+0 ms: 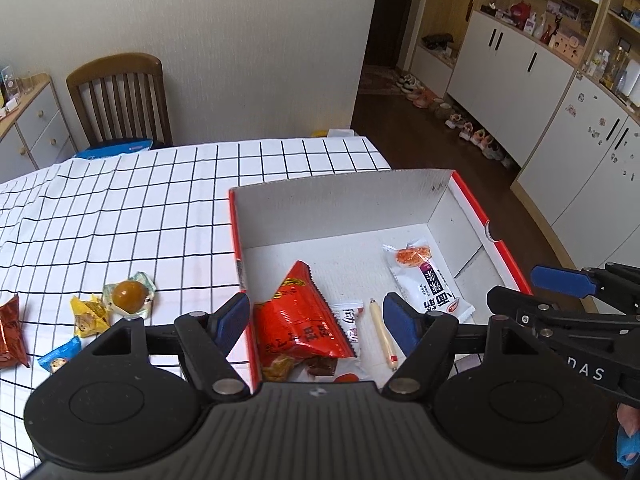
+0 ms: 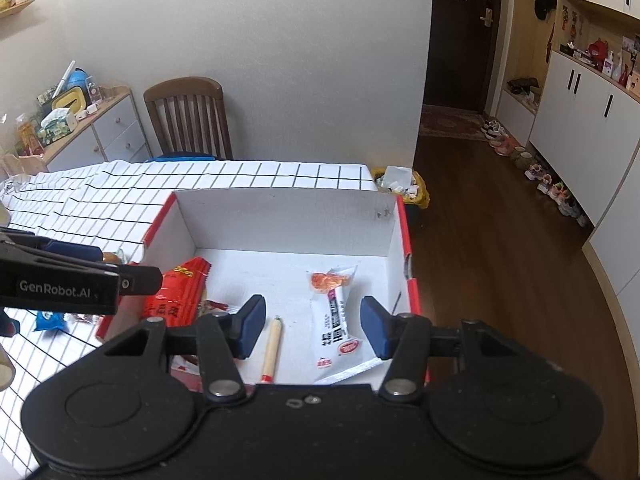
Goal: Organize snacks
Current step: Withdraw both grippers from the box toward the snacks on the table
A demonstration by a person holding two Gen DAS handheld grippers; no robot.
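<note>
A white box with a red rim (image 1: pixel 340 208) (image 2: pixel 280 216) stands on the checked tablecloth. Inside lie a red snack bag (image 1: pixel 296 320) (image 2: pixel 176 296), a white wrapped bar (image 1: pixel 428 280) (image 2: pixel 340 312), a thin sausage stick (image 1: pixel 382 334) (image 2: pixel 272 348) and a small white packet (image 1: pixel 352 318). My left gripper (image 1: pixel 316 324) is open and empty above the box's near left part. My right gripper (image 2: pixel 314 326) is open and empty above the box's near right part, and shows in the left wrist view (image 1: pixel 532 288). On the cloth left of the box lie a wrapped egg (image 1: pixel 130 294), a yellow candy (image 1: pixel 90 314), a blue candy (image 1: pixel 60 356) and a brown bag (image 1: pixel 10 332).
A wooden chair (image 1: pixel 120 100) (image 2: pixel 188 116) stands behind the table's far edge. A drawer cabinet (image 2: pixel 100 132) is at the far left. The table's right edge drops to a wood floor (image 2: pixel 500 260) with a bin (image 2: pixel 400 184), shoes and white cupboards.
</note>
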